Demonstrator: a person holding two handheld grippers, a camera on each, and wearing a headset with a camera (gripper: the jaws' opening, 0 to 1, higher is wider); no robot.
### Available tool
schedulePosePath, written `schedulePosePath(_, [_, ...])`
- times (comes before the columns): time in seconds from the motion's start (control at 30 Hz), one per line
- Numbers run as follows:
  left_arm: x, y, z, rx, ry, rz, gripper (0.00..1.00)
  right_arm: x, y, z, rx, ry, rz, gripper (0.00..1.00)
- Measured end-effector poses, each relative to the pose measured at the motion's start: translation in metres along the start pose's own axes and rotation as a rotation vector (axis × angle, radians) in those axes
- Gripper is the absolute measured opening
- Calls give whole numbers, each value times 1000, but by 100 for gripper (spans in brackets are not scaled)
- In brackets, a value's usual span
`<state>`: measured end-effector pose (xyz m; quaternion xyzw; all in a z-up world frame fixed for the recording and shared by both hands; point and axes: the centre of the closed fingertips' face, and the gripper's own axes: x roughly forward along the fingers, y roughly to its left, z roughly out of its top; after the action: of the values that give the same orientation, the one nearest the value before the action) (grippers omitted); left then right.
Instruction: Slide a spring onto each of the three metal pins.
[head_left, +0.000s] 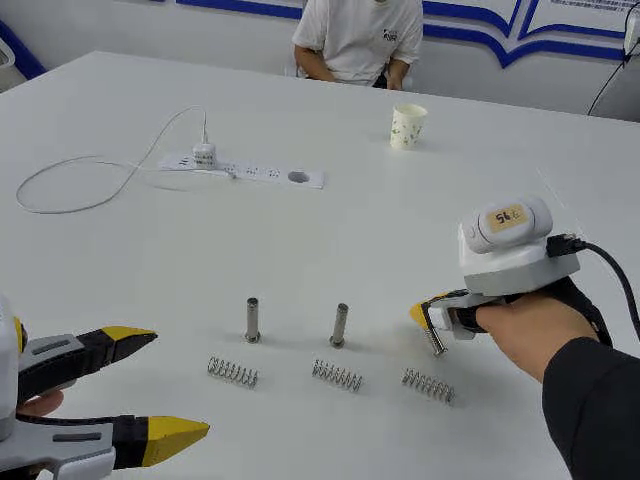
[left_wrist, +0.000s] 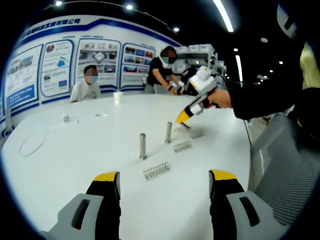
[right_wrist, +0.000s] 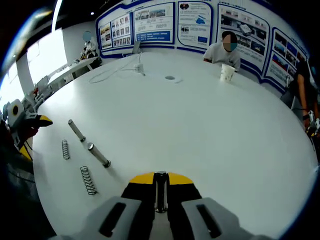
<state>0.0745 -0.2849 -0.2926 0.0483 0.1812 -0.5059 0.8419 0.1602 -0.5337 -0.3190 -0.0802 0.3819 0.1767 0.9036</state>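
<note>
All 3 springs (head_left: 337, 376) are lying unthreaded on the desk (head_left: 400, 220), right gripper (head_left: 428, 318) clamping 1 pin (head_left: 436, 343), left gripper (head_left: 178, 383) fingers (head_left: 170, 438) gaping apart.

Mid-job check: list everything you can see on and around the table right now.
pins: three, silver; two upright mid-table, one clamped in the right gripper
springs: three, silver, lying in a row in front of the pins
power strip: one, white, far left
cable: one, white, looped left of the strip
cup: one, white, far side
person: one, white shirt, at far edge
table: one, white
left gripper: open, near left
right gripper: shut on a pin
</note>
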Motion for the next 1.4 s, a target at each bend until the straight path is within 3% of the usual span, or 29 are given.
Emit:
schedulePosePath(0.3, [1,-2,1,7,4,-7,73,-15,5,-1,-11,-32,0,9])
schedulePosePath(1.4, [-2,-2,2,10,1,0,73,-29,15,-5,-24,-101,12,9])
